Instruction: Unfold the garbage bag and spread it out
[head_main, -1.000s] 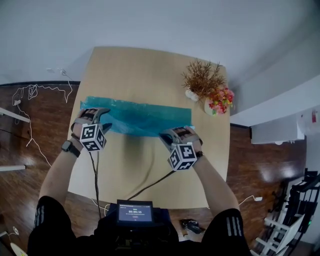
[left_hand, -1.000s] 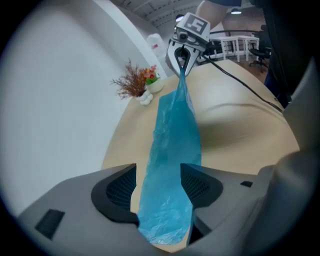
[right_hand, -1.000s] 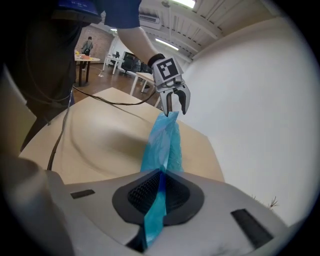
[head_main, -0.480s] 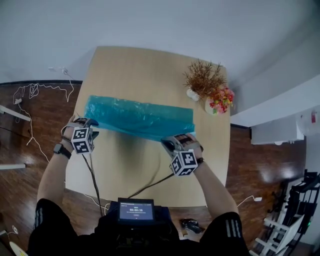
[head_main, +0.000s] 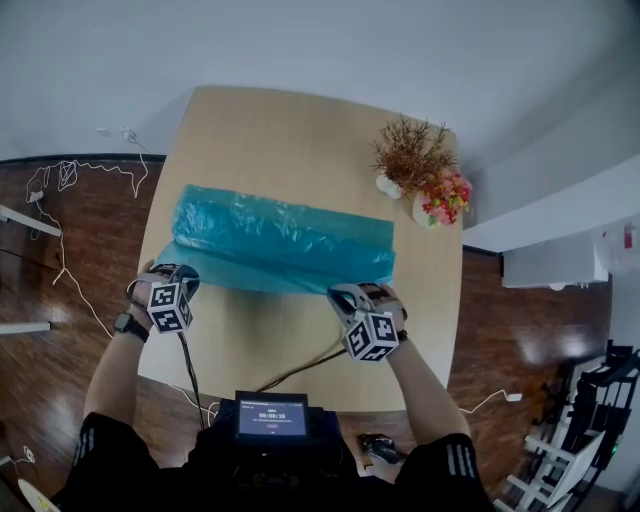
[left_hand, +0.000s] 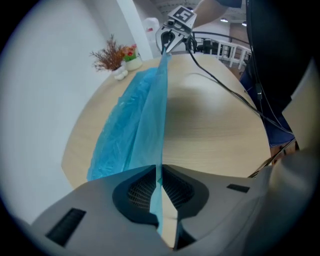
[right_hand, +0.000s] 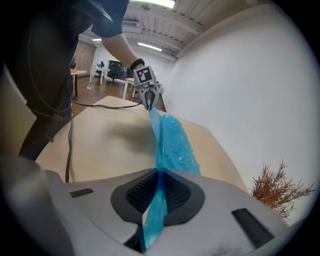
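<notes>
A translucent blue garbage bag (head_main: 285, 240) lies lengthwise across the wooden table (head_main: 300, 140), its far part flat and its near edge lifted and stretched between both grippers. My left gripper (head_main: 172, 275) holds the near left corner. Its jaws are closing, and the film (left_hand: 135, 130) is pinched between the pads (left_hand: 145, 187). My right gripper (head_main: 350, 293) holds the near right corner. Its jaws are opening slightly, but the film (right_hand: 172, 145) is still pressed between the pads (right_hand: 172, 192). Each gripper shows at the far end of the taut edge in the other's view: right (left_hand: 167, 42), left (right_hand: 150, 102).
A dried brown plant (head_main: 405, 155) and a pot of pink and orange flowers (head_main: 445, 195) stand at the table's far right corner. Black cables (head_main: 190, 360) run from the grippers to a screen device (head_main: 272, 417) at my waist. Wooden floor and white cables surround the table.
The left gripper moved left and toward me and closed on the bag's corner. Both grippers drew the near edge back, and the bag now spreads wider across the table.
</notes>
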